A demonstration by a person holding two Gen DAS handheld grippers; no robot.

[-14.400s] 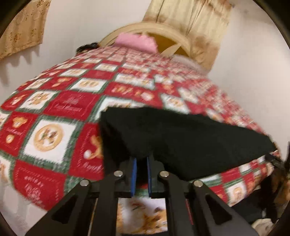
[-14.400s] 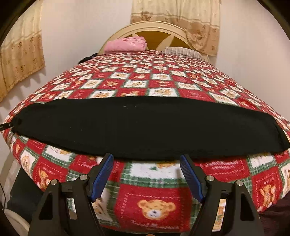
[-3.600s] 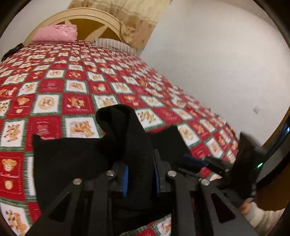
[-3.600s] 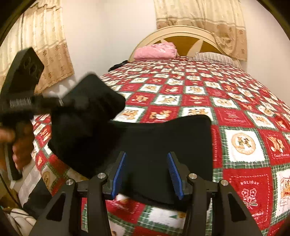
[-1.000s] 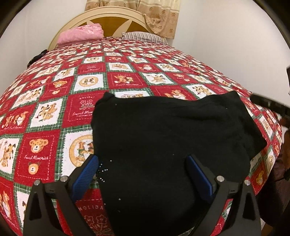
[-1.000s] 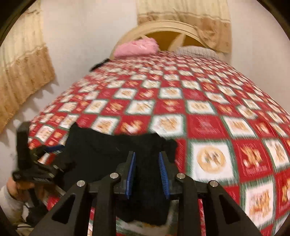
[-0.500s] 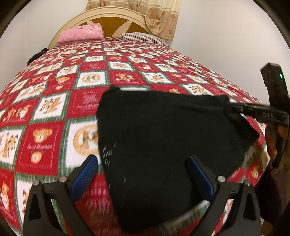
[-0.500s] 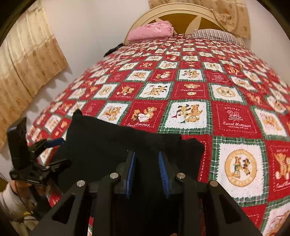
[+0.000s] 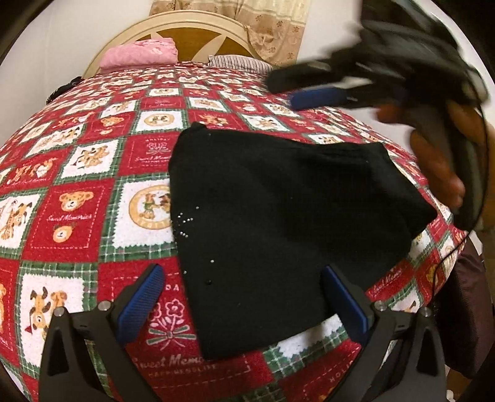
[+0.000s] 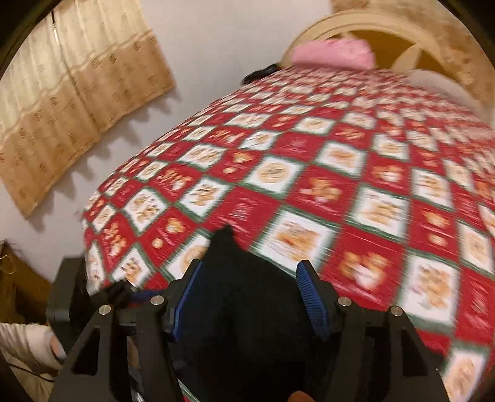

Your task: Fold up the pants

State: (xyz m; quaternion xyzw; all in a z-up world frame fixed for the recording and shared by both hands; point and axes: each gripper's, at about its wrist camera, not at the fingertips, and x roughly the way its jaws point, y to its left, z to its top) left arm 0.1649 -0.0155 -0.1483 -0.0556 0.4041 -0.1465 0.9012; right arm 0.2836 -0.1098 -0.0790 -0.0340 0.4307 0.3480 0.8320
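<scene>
Since half a second ago the right gripper [image 10: 250, 289] has let go of the black pants [image 9: 278, 216] and swung away; its jaws are opening, the cloth between the pads but unpressed. Leftward of the left gripper [image 9: 241, 297], whose jaws stand wide with nothing clamped, the bedspread [image 9: 77, 198] lies bare up to the headboard [image 9: 191, 27]. Only the left wrist view shows the whole folded bundle, lying flat just ahead of those jaws near the bed's front edge, tiny studs along its left side. Only the right view, blurred, shows the side curtain [image 10: 71, 92].
</scene>
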